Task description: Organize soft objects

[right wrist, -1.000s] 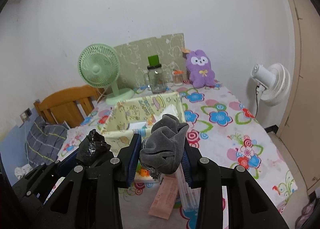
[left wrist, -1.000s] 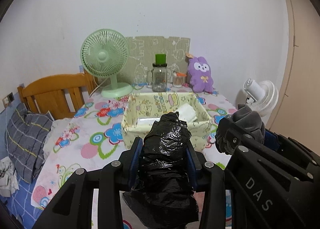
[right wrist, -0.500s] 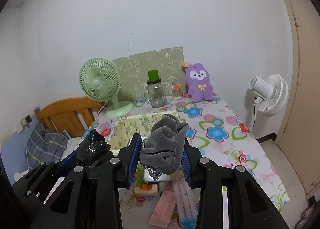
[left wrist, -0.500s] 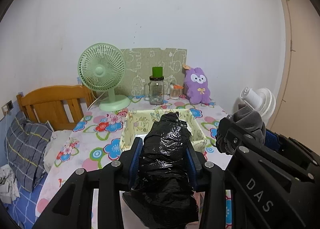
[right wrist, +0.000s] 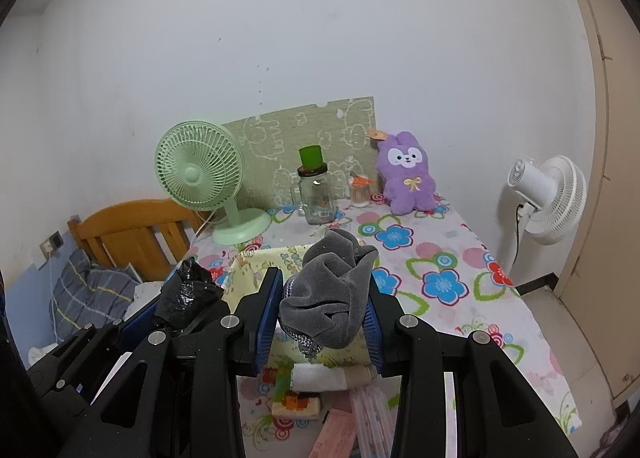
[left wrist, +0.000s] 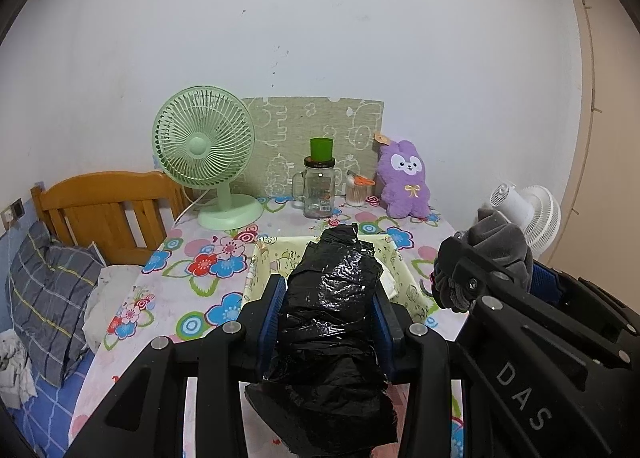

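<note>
Wrist view on the left: a crumpled black plastic bag (left wrist: 332,322) is pinched between the blue pads of the left gripper (left wrist: 326,314), carried above the near edge of the flowered table (left wrist: 192,258). Just beyond it lies the yellow fabric bin (left wrist: 260,270), largely hidden by the bag. Compared with the earlier frame, the bin is seen lower and further off, so both hands appear to have been raised and drawn back.

Wrist view on the right: a bunched grey cloth (right wrist: 332,294) is clamped by the right gripper (right wrist: 324,306), with a knitted fringe hanging below it. The bin's rim shows behind the cloth, and small boxes and packets (right wrist: 320,390) lie on the table beneath. More of the table's near end is shown than before.

The carrying step is judged to be in hand. For the next move, each bundle would need to be brought over the bin's opening and lowered before the pads are spread.
</note>
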